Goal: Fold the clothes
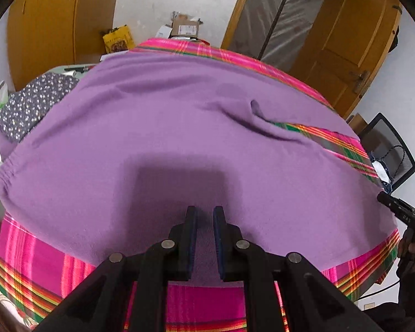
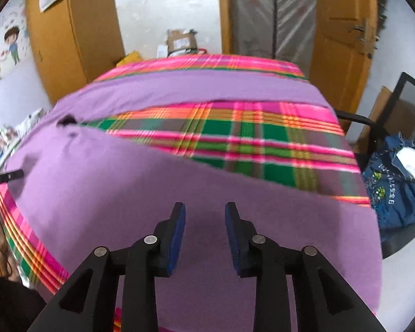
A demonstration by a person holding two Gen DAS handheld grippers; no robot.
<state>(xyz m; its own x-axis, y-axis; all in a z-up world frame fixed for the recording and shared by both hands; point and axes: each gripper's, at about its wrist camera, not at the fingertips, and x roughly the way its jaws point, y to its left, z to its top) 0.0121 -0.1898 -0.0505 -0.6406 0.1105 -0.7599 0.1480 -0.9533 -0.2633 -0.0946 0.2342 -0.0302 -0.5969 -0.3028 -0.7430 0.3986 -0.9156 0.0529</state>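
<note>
A purple fleece garment (image 1: pixel 179 127) lies spread flat over a table covered with a pink plaid cloth (image 1: pixel 207 304). Its gathered elastic band (image 1: pixel 2 171) is at the left. In the right wrist view the same garment (image 2: pixel 96 171) splits into two long parts with plaid cloth (image 2: pixel 235 132) bare between them. My left gripper (image 1: pixel 204 213) hovers over the near hem, its jaws a narrow gap apart with flat fabric showing through. My right gripper (image 2: pixel 204 207) stands open over the nearer long part, with nothing pinched.
A dark flowered cloth (image 1: pixel 33 102) lies at the table's far left. A black mesh chair (image 1: pixel 387 144) with a blue bag (image 2: pixel 395 188) stands to the right. Cardboard boxes (image 1: pixel 185 26) sit past the far edge, and a wooden door (image 1: pixel 345 41) is behind.
</note>
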